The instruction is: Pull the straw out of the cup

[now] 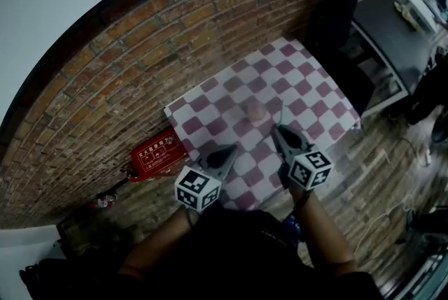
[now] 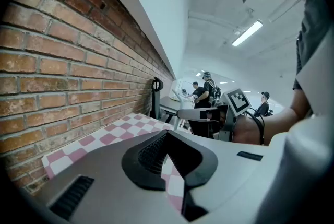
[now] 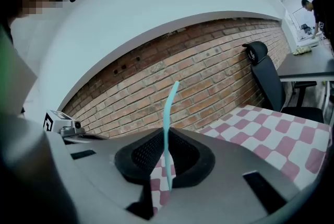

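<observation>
A small pinkish cup [image 1: 256,112] stands on the pink-and-white checkered table [image 1: 210,92]. My right gripper [image 1: 278,129] hovers just right of the cup, shut on a thin light-blue straw [image 3: 168,113]. The straw rises upright from between the pads, slightly bent at the top, clear of the cup. In the head view the straw [image 1: 281,112] is only a faint thin line above the jaw tips. Nearer the front edge, to the cup's left, my left gripper [image 1: 229,150] is lifted off the table. In its own view the left gripper [image 2: 166,140] has its jaws nearly together with nothing between them.
A brick wall [image 1: 126,54] runs along the table's far side. On the floor to the left lies a red box [image 1: 154,152]. A black office chair [image 1: 336,5] and a dark desk [image 1: 392,33] stand at the right. Several people [image 2: 206,87] stand far back in the room.
</observation>
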Motion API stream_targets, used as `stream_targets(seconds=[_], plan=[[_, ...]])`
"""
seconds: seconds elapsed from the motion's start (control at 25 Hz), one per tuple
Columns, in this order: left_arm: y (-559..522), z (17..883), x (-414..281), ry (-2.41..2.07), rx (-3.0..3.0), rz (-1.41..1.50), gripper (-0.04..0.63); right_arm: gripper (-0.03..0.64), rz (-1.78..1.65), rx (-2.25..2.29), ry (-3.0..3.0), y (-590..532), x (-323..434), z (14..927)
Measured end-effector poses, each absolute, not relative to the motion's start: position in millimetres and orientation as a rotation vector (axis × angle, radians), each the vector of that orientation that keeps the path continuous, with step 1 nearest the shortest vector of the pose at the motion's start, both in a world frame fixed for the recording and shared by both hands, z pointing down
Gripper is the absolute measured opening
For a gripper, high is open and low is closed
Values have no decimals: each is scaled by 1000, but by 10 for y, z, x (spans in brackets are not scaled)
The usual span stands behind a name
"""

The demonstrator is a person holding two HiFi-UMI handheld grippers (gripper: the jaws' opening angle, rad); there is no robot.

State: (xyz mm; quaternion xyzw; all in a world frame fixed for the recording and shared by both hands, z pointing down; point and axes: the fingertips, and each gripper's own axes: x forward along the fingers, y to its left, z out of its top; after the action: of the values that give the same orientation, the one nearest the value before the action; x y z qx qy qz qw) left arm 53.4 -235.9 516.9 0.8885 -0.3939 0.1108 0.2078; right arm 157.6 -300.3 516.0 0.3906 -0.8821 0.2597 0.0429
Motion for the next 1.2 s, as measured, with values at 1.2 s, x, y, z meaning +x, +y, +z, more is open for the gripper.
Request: stream_targets(seconds=[1.2], plan=[[-859, 4750, -331, -852, 2636, 250, 8, 37, 730, 1392, -2677, -1043, 701, 4783]])
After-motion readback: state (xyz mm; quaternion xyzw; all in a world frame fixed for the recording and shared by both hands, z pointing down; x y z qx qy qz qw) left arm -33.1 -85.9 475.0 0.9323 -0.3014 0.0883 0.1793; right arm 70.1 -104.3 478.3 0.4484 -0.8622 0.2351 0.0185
